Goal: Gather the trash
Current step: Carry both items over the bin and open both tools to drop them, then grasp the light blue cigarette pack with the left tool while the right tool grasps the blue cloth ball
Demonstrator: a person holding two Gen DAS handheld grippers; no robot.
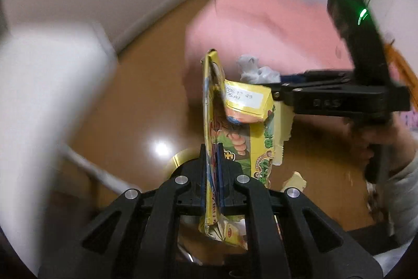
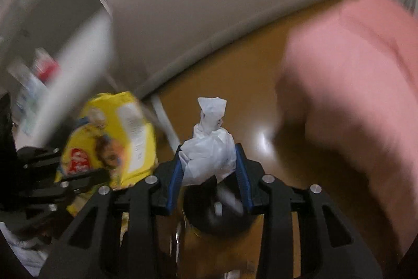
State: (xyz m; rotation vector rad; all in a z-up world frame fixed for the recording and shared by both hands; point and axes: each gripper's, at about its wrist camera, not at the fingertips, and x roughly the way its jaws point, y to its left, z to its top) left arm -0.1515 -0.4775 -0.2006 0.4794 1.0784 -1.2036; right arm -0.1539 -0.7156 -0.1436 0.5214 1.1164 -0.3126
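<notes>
My left gripper [image 1: 212, 148] is shut on a flattened yellow snack box [image 1: 235, 117], which sticks up between the pads with a torn flap at its right. My right gripper [image 2: 210, 161] is shut on a crumpled white tissue wad [image 2: 209, 148] pinched between its blue pads. In the left wrist view the right gripper [image 1: 274, 85] reaches in from the right, the white tissue [image 1: 250, 69] at its tip, just behind the box. In the right wrist view the yellow box [image 2: 112, 137] and the left gripper [image 2: 78, 182] sit blurred at the left.
Below lies a shiny brown wooden floor [image 1: 130, 109]. A pink cushion or bedding [image 1: 261, 25] fills the right side, a white blurred furniture piece [image 1: 39, 96] the left. A dark round container opening [image 2: 216, 211] lies under the right gripper. A grey sleeve [image 1: 402, 187] shows at the right.
</notes>
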